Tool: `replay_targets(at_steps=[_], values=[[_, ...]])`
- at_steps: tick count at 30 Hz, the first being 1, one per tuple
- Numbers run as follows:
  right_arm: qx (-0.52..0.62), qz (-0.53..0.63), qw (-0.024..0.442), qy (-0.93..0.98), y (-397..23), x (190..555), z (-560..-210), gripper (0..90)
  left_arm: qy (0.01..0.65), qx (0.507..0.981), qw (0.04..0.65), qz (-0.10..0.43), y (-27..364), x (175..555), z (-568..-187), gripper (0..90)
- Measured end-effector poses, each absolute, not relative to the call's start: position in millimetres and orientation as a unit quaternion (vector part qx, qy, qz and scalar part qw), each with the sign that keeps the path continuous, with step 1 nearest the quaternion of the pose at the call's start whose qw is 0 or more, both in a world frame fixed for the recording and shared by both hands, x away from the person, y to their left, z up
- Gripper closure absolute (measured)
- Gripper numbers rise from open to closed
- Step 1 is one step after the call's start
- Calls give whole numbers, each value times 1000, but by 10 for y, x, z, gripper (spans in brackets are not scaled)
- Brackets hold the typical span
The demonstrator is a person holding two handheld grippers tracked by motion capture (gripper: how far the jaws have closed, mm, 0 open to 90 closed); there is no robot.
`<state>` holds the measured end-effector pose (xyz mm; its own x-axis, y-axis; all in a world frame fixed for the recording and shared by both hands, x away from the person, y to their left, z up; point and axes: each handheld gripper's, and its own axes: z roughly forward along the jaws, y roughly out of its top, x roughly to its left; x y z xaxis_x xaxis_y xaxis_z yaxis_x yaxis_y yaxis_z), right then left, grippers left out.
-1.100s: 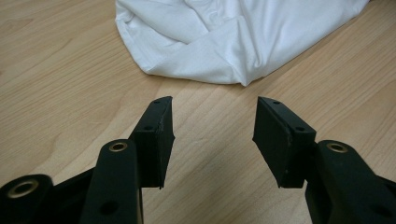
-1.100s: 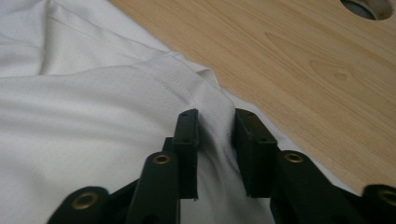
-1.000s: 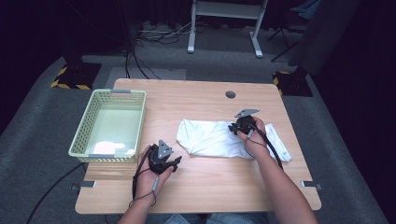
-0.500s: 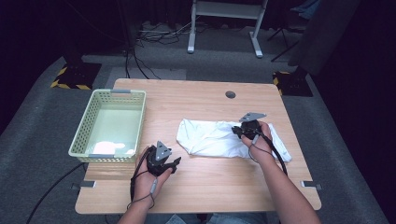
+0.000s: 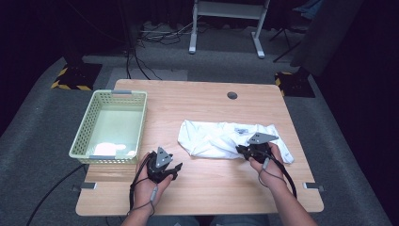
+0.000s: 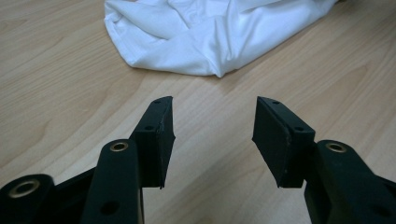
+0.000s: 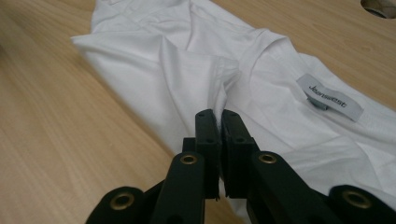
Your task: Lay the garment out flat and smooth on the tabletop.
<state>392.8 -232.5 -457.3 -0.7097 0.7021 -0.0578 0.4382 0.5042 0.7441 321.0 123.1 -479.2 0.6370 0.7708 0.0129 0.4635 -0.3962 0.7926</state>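
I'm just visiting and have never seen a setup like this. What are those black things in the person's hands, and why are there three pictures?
A person sits at a wooden table holding hand-worked tongs in each hand. One picture looks down from above; the other two come from small cameras riding on each of the tongs, looking along their black jaws. On the table lie a crumpled white T-shirt and a pale green basket with something white inside. The right tongs have just closed and pinch a fold of the shirt. The left tongs stand open over bare wood, holding nothing, near the shirt's edge.

The white shirt is cut off by the left gripper view's top edge.
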Motion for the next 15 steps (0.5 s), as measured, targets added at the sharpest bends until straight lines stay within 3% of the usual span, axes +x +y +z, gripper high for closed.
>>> replay_targets(at_steps=[15], values=[[340, 372, 159, 849, -2451, 3121, -4656, 872, 377, 808, 407, 198, 1308, 2929, -4732, 470]])
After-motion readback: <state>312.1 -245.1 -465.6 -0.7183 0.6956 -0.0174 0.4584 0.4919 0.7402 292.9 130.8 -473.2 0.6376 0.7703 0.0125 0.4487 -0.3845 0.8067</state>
